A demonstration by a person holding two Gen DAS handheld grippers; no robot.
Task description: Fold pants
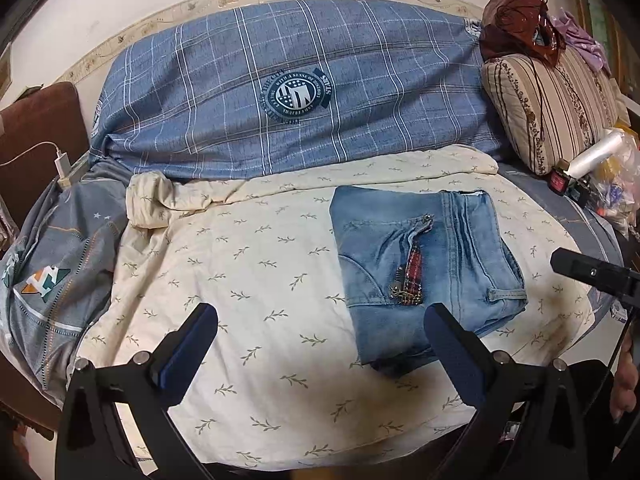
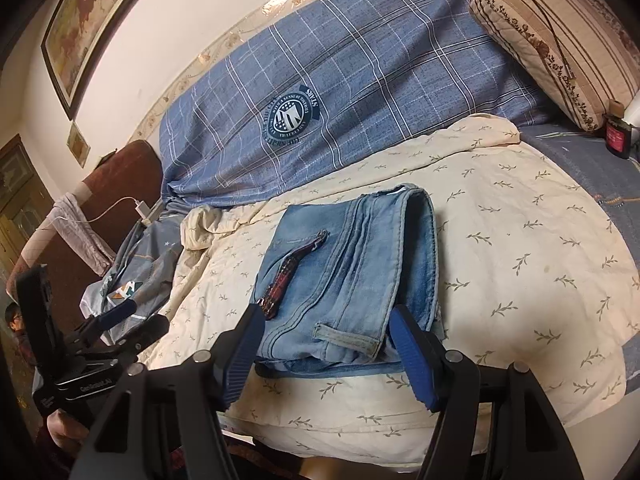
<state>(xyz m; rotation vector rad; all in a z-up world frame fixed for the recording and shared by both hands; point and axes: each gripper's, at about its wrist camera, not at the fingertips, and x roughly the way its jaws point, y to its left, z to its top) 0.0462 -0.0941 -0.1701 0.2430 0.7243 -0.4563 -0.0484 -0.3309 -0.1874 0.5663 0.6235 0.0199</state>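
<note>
We see the jeans (image 1: 424, 276) folded into a compact bundle on the cream sheet (image 1: 248, 280) of the bed, toward its right side, with a red trim strip (image 1: 412, 270) showing on top. Our left gripper (image 1: 320, 344) hangs above the sheet, fingers (image 1: 192, 344) spread wide, holding nothing; its right finger overlaps the bundle's near edge in view. Our right gripper (image 2: 328, 356) sits at the bundle's near end, fingers (image 2: 412, 356) wide apart either side, gripping nothing. Behind lie a blue plaid quilt (image 1: 288, 92) and a striped pillow (image 1: 552, 108).
</note>
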